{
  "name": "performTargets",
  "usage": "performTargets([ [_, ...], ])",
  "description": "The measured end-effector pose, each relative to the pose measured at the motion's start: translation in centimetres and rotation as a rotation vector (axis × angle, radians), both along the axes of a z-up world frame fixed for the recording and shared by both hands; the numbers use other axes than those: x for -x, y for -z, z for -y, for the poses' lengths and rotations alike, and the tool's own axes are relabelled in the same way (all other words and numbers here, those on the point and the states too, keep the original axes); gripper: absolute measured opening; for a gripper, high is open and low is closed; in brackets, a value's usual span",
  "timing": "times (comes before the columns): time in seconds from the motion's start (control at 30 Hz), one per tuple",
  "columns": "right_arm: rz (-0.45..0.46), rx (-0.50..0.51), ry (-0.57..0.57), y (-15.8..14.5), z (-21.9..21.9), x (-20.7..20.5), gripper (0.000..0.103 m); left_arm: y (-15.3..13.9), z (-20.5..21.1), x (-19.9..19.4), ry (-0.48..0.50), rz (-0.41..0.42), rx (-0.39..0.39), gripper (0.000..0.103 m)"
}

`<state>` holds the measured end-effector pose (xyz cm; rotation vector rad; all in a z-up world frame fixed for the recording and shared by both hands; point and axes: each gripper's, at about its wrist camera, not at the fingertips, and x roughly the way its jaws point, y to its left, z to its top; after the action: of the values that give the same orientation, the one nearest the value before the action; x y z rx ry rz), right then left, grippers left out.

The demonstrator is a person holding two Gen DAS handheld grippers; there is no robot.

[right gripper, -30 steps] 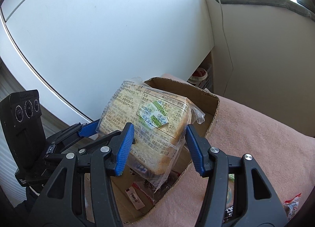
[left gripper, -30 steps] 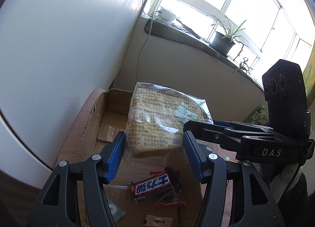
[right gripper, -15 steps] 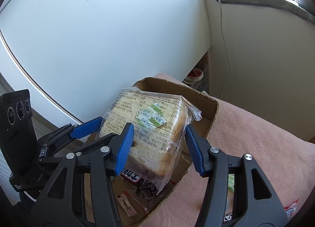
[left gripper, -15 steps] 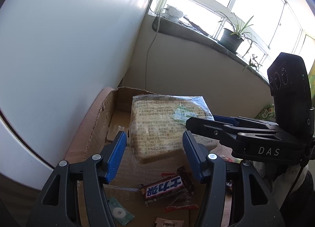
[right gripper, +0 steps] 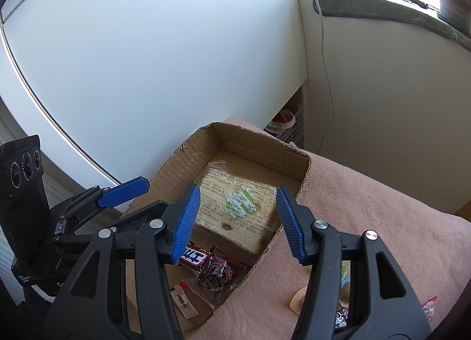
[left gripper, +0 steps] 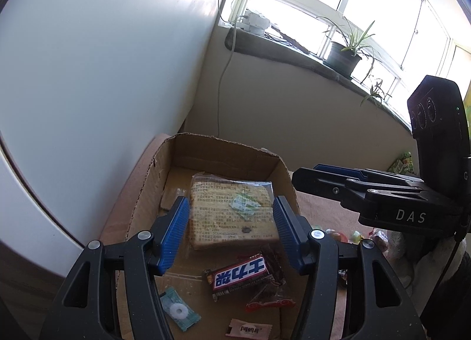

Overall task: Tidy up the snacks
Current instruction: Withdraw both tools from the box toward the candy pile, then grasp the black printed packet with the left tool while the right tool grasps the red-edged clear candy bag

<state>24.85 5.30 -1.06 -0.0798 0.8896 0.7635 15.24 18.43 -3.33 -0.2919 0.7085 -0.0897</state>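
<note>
A clear-wrapped loaf of sliced bread (left gripper: 232, 213) (right gripper: 241, 213) lies flat on the floor of an open cardboard box (left gripper: 223, 141) (right gripper: 259, 133). My left gripper (left gripper: 231, 234) hangs above the loaf, open, with its blue pads clear of the wrapper. My right gripper (right gripper: 238, 222) is also open over the same loaf and touches nothing. Each gripper shows in the other's view, the right gripper (left gripper: 312, 173) at the box's right wall and the left gripper (right gripper: 147, 195) at its left wall. A brown-and-blue chocolate bar (left gripper: 240, 275) (right gripper: 195, 256) lies nearer me in the box.
More small wrappers lie in the box: a mint (left gripper: 176, 309), a red packet (left gripper: 269, 300), a pink sachet (left gripper: 247, 329). The box rests on a pink cloth (right gripper: 368, 213) with loose snacks (right gripper: 341, 295) at its right. A white panel stands close on the left, and a potted plant (left gripper: 344, 60) sits on the sill.
The loaf, held up between the grippers a second ago, has gone down into the box and now lies flat on its floor. Both grippers now stand clear above it.
</note>
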Motion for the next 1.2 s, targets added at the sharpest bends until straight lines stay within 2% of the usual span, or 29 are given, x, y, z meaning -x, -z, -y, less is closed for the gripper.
performTargets([
  [0.3, 0.024, -0.010, 0.036, -1.1, 4.3, 1.5, 0.057, -0.8, 2.1, 1.1, 0.025, 0.022, -0.014, 0.057],
  [0.7, 0.046, 0.020, 0.169, -0.8, 15.2, 3.3, 0.057, -0.9, 8.0, 2.0, 0.124, 0.038, -0.023, 0.057],
  [0.93, 0.041, 0.060, 0.244, 0.5, 20.7, 3.8, 0.057, 0.2, 11.2, 2.6, 0.186, 0.015, -0.012, 0.058],
  [1.2, -0.020, 0.088, 0.320, 3.4, 26.1, 3.6, 0.057, 2.2, 15.2, 2.6, 0.277, -0.038, -0.009, 0.058],
])
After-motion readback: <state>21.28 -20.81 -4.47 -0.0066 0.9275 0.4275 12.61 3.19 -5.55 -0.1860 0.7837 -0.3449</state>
